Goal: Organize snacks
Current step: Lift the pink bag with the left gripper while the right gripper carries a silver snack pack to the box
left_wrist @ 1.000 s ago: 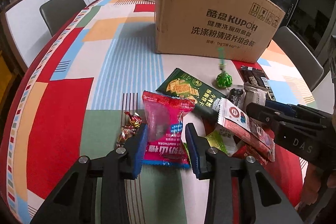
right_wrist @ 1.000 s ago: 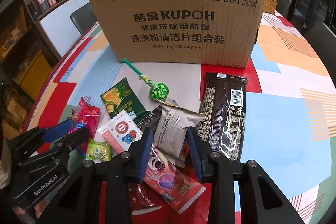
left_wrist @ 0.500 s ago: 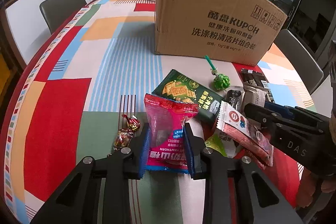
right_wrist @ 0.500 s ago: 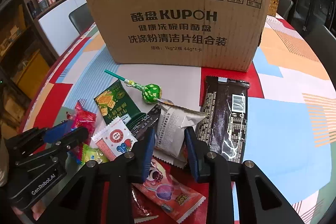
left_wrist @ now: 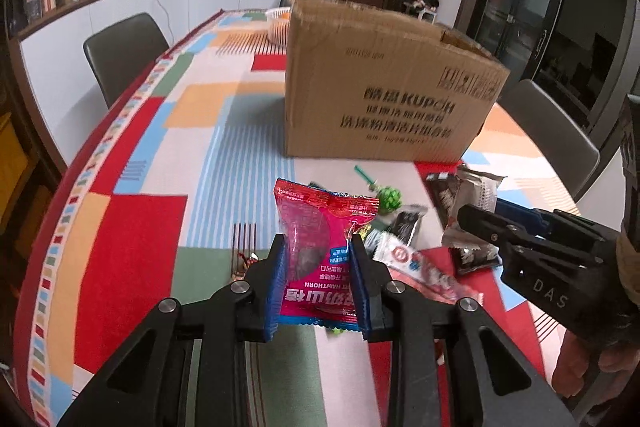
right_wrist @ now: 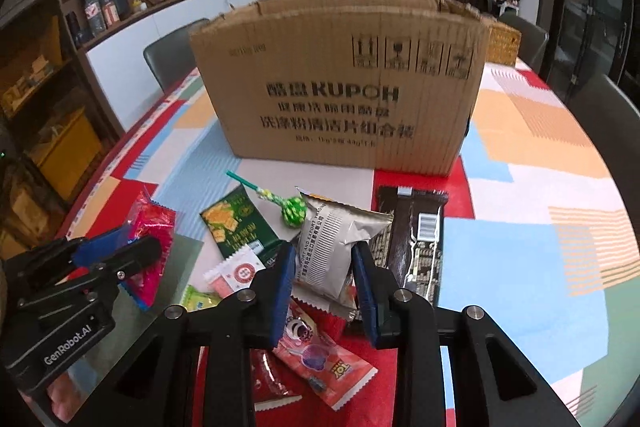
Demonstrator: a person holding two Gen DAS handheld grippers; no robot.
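Two handheld black grippers with blue pads, each clenched on one snack. Left gripper (left_wrist: pixel 319 285) pinching a pink-red plastic hawthorn packet (left_wrist: pixel 320 247), lifted clear of the patterned tablecloth (left_wrist: pixel 132 239). Right gripper (right_wrist: pixel 323 291) squeezing a silver-grey foil pouch (right_wrist: pixel 334 247), raised above the pile. One brown cardboard box (right_wrist: pixel 344 83) standing open-topped just behind the snacks. Left on the cloth: one green lollipop on a teal stick (right_wrist: pixel 294 213), one dark green cracker packet (right_wrist: pixel 234 227), one dark brown wrapper with a barcode (right_wrist: pixel 418 243), one small white-and-red sachet (right_wrist: pixel 236 273), one small yellow-green sweet (right_wrist: pixel 198 301), and two red wrappers (right_wrist: pixel 320 359) nearest the right gripper.
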